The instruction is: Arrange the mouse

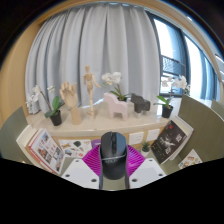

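Mouse [113, 156] is clamped in the claw [113, 170] at 6 o'clock, so a loose squeeze could drop it on the desk [30, 150].

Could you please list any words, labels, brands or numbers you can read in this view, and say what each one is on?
No text can be read.
Magazines beyond the gripper: print too small and blurred.
Papers on the other side: too blurred as well.
Mouse, held between the gripper's fingers: no visible logo.
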A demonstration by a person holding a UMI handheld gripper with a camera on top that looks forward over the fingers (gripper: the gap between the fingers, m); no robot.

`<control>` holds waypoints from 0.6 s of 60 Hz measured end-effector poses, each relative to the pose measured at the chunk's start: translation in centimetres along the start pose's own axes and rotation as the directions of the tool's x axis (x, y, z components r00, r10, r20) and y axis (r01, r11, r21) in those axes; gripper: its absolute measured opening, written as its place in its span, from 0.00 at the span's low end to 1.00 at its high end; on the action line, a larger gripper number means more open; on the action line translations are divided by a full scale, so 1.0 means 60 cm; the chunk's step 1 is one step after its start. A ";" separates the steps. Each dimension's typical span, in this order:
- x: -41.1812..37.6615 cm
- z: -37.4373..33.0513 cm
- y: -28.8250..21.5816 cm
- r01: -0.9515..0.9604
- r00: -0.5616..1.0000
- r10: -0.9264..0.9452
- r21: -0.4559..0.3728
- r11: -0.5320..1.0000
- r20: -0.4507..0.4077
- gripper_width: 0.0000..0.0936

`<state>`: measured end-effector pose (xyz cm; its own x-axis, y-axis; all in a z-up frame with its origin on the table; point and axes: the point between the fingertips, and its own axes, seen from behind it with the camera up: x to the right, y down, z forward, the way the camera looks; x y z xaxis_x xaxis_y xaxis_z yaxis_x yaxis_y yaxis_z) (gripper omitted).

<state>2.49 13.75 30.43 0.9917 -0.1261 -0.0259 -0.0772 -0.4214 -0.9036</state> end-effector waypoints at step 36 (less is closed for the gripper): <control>-0.322 0.084 0.544 0.141 0.990 -0.116 -0.465 0.874 0.083 0.32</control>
<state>-18.70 6.94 -0.71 0.9991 -0.0018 0.0434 0.0244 -0.8037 -0.5945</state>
